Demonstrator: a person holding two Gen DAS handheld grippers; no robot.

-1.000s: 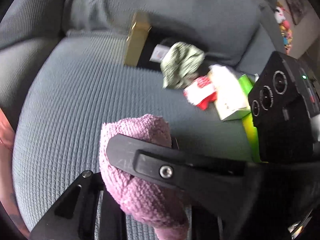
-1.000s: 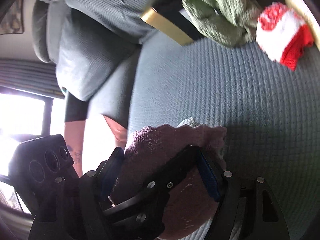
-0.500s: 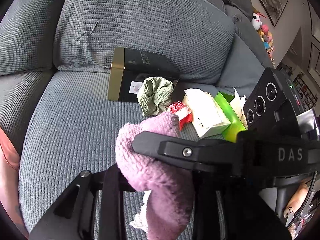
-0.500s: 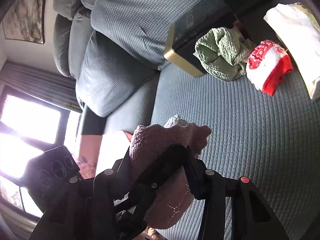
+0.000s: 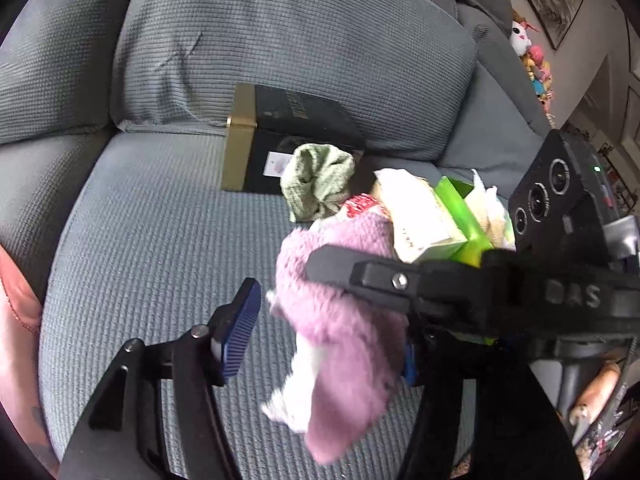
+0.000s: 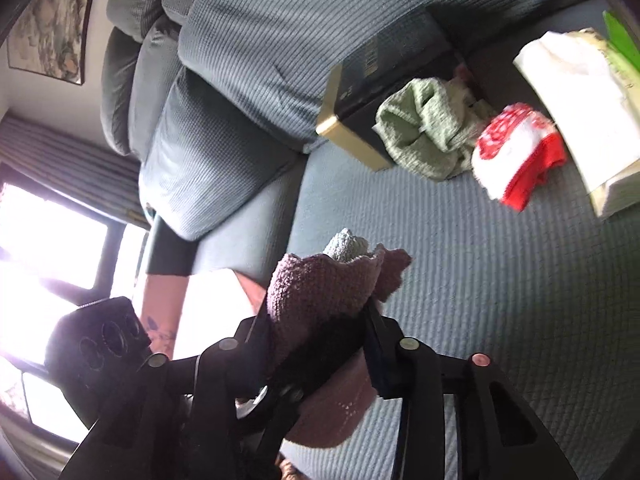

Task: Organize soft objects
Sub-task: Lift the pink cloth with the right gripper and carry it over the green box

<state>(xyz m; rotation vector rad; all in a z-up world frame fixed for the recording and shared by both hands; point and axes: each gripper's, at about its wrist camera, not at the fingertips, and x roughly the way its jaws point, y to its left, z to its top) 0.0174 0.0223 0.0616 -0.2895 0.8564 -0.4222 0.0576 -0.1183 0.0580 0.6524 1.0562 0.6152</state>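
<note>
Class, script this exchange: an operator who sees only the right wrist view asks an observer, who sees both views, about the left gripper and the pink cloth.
Operator: Is the left gripper gripping the pink cloth?
Observer: No. The left gripper is open, and one blue pad stands apart from the cloth.
Operator: Where does the cloth hang?
Observer: It hangs down between the left fingers, and a white part shows at its lower edge.

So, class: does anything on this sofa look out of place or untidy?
Yes. The green cloth and the red-and-white sock lie crumpled and loose on the sofa seat, against the black box, not folded or sorted.
</note>
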